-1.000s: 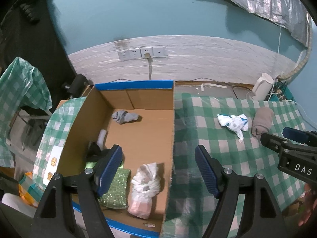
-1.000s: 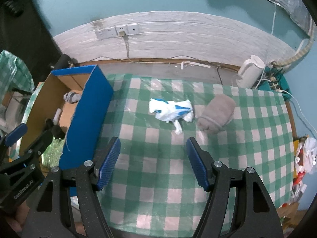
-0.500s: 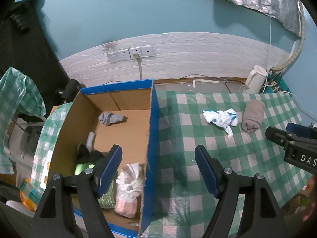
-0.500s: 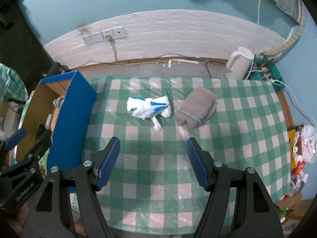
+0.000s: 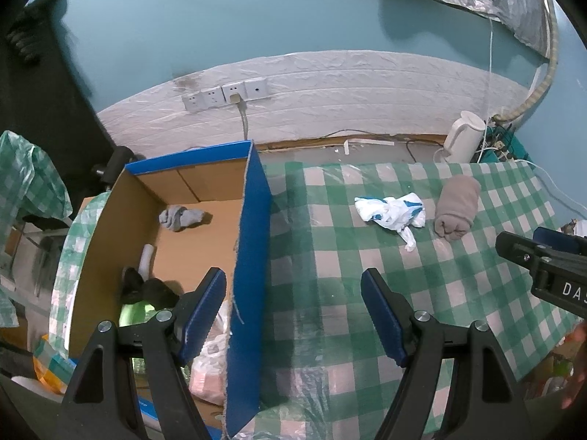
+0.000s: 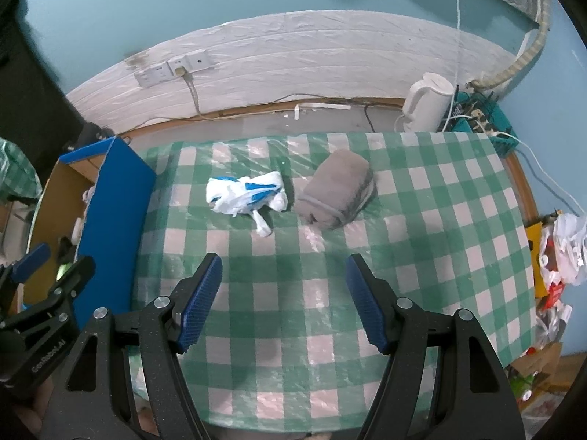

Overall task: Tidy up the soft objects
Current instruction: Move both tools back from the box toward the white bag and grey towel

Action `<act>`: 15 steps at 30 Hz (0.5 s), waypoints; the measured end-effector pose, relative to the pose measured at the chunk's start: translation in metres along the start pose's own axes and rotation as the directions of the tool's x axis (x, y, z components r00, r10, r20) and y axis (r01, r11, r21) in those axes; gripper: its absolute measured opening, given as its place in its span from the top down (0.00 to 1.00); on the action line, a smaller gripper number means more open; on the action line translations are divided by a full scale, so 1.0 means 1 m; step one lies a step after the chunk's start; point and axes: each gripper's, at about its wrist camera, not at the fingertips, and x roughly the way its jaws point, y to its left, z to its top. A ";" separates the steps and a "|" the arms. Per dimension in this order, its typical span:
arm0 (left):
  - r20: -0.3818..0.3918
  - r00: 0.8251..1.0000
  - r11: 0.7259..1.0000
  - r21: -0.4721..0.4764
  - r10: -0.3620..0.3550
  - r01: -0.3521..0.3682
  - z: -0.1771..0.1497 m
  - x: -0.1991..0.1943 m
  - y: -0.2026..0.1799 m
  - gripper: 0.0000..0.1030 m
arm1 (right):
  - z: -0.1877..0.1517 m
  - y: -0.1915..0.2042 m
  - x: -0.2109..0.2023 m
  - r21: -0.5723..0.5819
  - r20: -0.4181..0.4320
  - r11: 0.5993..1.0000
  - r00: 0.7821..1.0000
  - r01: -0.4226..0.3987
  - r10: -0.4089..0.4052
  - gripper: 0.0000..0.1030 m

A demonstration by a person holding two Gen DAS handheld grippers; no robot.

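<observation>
Blue ribbed pads line both tools, and on each they stand well apart with nothing between them. The right gripper (image 6: 284,304) hangs over bare green-and-white checked tablecloth (image 6: 422,227), pointed steeply down toward the two things left out. The left gripper (image 5: 293,311) straddles the blue side wall of the cardboard box (image 5: 253,256), one finger over the box floor and one over the cloth, which suggests it is on its way out of the box toward the open table.

Farther along the cloth lies a crumpled white-and-blue plastic bag (image 6: 247,196), and just beside it, on the side away from the box, a rolled grey towel (image 6: 335,192); whether the two touch is hard to tell. Both sit well apart from the box, so they look like the next pickups. Inside the box, a knotted grey sock (image 5: 179,217) rests near the far wall, with darker and green soft items nearer.
</observation>
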 end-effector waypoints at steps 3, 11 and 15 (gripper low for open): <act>-0.002 1.000 1.000 0.005 -0.009 0.009 0.001 0.002 -0.004 0.25 | 0.000 -0.004 0.002 0.007 -0.005 1.000 1.000 0.002 -0.002 0.32; -0.011 0.999 0.999 0.008 -0.038 0.038 0.009 0.013 -0.015 0.25 | 0.003 -0.014 0.011 0.027 -0.022 0.999 1.000 0.016 -0.015 0.32; -0.020 0.999 0.999 0.019 -0.042 0.043 0.014 0.023 -0.021 0.25 | 0.008 -0.020 0.019 0.041 -0.037 0.999 0.999 0.022 -0.020 0.32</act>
